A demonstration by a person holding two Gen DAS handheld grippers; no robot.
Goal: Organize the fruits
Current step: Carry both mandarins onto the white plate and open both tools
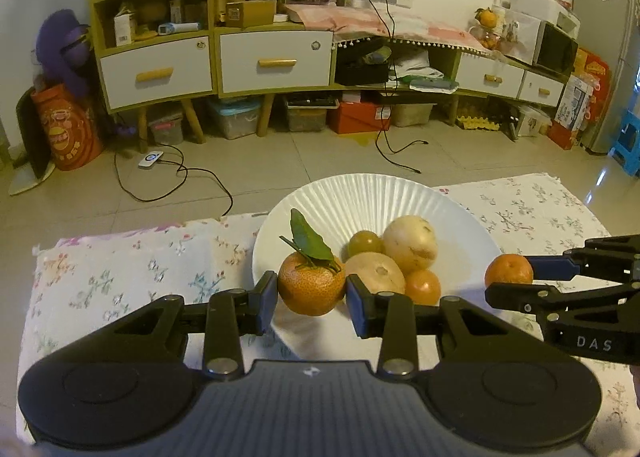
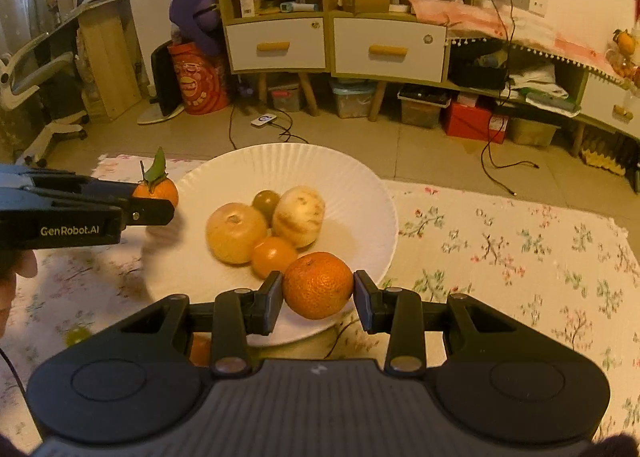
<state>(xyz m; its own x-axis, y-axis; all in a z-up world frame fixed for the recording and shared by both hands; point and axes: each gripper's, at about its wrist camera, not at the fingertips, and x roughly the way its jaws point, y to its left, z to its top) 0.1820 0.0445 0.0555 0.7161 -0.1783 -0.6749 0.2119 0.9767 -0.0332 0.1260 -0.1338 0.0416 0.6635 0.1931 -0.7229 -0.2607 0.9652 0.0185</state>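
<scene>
Both tangerines gripped at plate rim.

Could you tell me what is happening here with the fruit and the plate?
A person is gathering fruit onto a white plate on a floral tablecloth. The left tool grips a leafy tangerine at the plate's left edge, and the right tool grips a plain tangerine over its near right rim. Four fruits already sit in the plate: two pale round ones, a small orange one and a small greenish one.
</scene>
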